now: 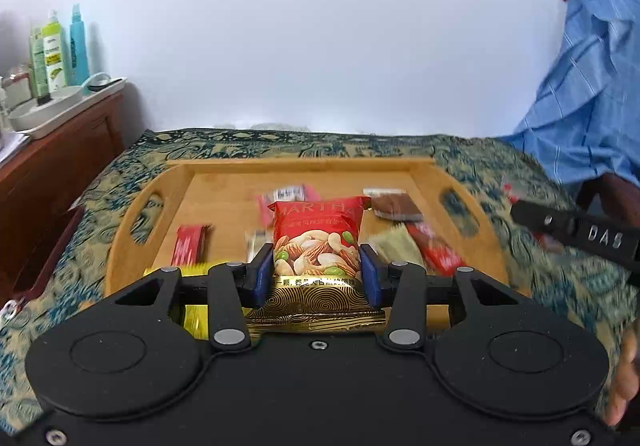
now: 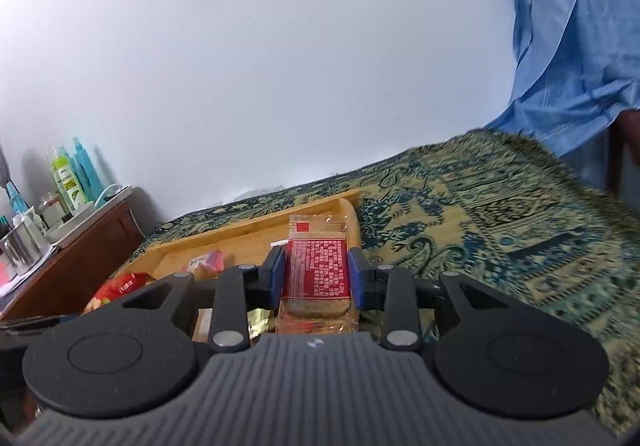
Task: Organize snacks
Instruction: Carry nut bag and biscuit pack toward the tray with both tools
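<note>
My left gripper [image 1: 317, 270] is shut on a red and gold pack of mixed nuts [image 1: 316, 238], held above a wooden tray [image 1: 304, 170] that holds several small snack packs. The blue pads [image 1: 262, 274] press both sides of the pack. In the right wrist view my right gripper [image 2: 317, 274] is shut on a clear-wrapped biscuit pack with a red label [image 2: 317, 266], raised over the tray's right end [image 2: 348, 214]. The nut pack [image 2: 120, 288] shows at the lower left of that view. The other gripper's black body [image 1: 576, 234] shows at the right of the left wrist view.
The tray sits on a green and gold patterned cloth [image 2: 500, 214]. A wooden cabinet [image 1: 60, 166] at the left carries a white tray with bottles [image 1: 60, 50]. A person in a blue shirt [image 1: 592, 86] stands at the right. A white wall is behind.
</note>
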The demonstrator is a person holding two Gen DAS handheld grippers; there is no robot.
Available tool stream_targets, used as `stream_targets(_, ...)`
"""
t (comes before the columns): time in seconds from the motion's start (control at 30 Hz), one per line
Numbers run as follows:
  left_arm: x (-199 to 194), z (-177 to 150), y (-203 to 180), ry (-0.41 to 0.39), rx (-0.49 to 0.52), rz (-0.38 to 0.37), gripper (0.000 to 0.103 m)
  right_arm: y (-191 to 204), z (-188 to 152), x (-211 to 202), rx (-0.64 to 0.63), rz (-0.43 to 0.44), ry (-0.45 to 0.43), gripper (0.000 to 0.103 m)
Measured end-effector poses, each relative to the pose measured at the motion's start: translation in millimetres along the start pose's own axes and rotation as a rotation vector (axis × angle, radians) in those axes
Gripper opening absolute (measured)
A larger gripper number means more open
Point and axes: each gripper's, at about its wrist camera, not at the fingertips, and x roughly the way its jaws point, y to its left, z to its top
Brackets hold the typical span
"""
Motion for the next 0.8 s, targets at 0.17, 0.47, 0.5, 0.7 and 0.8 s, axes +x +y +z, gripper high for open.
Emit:
stream_targets(0.17, 41.6, 23.3, 8.2, 0.046, -0.034, -0.016, 0.042, -1.9, 15.7, 38.5, 0.003, 0.018, 0.046, 0.038)
stream_targets(0.47, 100.1, 29.5, 7.3, 0.106, -0.031, -0.008, 0.042, 25.5, 19.8, 101.2, -0.173, -0.075, 0.124, 0.038)
stream_targets(0.5, 103.6, 28.9, 5.8, 0.110, -0.028, -0.008, 0.042, 30.7, 16.9, 107.2, -0.215, -0.107, 0.135, 0.038)
stream_targets(0.7, 121.1, 23.0, 2.4, 0.129, -0.011, -0.003, 0.042, 41.7, 13.1, 125.4, -0.283, -0.161, 0.159, 0.038)
stream_targets(0.8, 125.5, 22.0, 2.3, 0.133, -0.009, -0.002, 0.042, 41.8, 10.8, 132.3, -0.267, -0.145, 0.184, 0.038)
